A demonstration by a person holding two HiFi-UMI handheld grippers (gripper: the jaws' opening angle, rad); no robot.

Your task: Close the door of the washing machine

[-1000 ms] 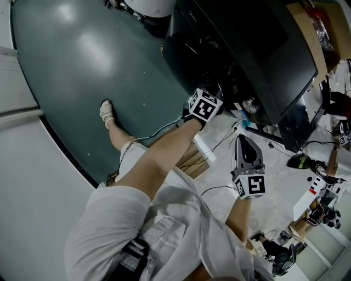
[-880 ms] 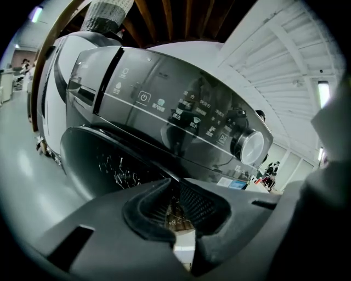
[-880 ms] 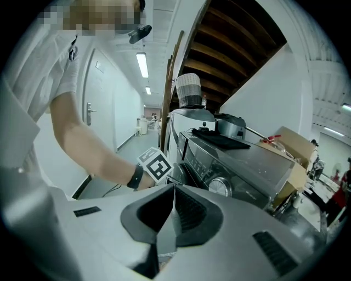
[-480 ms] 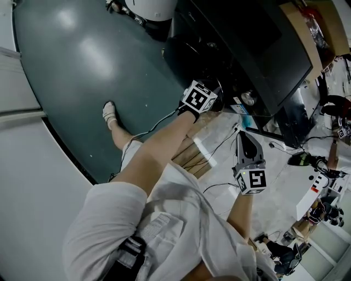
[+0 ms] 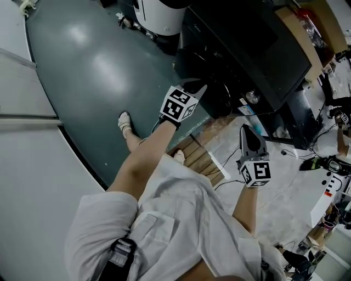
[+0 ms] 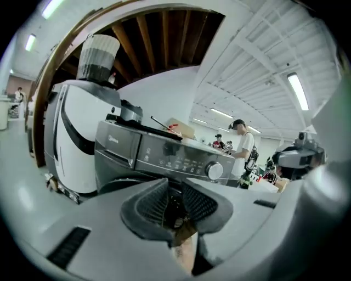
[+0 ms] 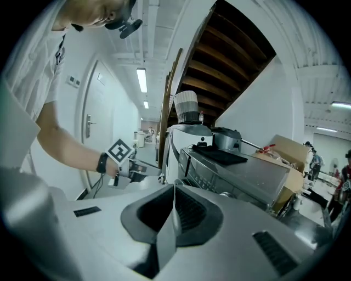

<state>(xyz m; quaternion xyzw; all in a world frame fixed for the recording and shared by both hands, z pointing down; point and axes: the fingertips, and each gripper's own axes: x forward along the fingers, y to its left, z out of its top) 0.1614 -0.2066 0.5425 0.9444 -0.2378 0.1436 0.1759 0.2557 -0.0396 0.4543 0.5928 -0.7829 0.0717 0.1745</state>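
Note:
The dark grey washing machine (image 5: 247, 44) fills the upper right of the head view. In the left gripper view its control panel (image 6: 175, 159) with a silver knob (image 6: 215, 171) lies straight ahead, and a dark curved door rim (image 6: 118, 185) shows under it. Whether the door is latched I cannot tell. My left gripper (image 5: 198, 88) hangs just off the machine's front, its jaws (image 6: 174, 206) slightly apart with nothing between them. Lower and to the right, my right gripper (image 5: 245, 130) points at the machine, its pads (image 7: 173, 211) pressed together and empty.
A white rounded unit (image 5: 159, 13) with a striped top (image 6: 98, 55) stands left of the machine. Wooden slats (image 5: 200, 156) and cables (image 5: 230, 181) lie on the floor by the person's foot (image 5: 125, 123). A cardboard box (image 5: 299, 33) sits on the machine. People (image 6: 241, 145) stand far behind.
My left gripper has pulled back from the machine's front, moving left and up in the head view. The right gripper has shifted only a little upward.

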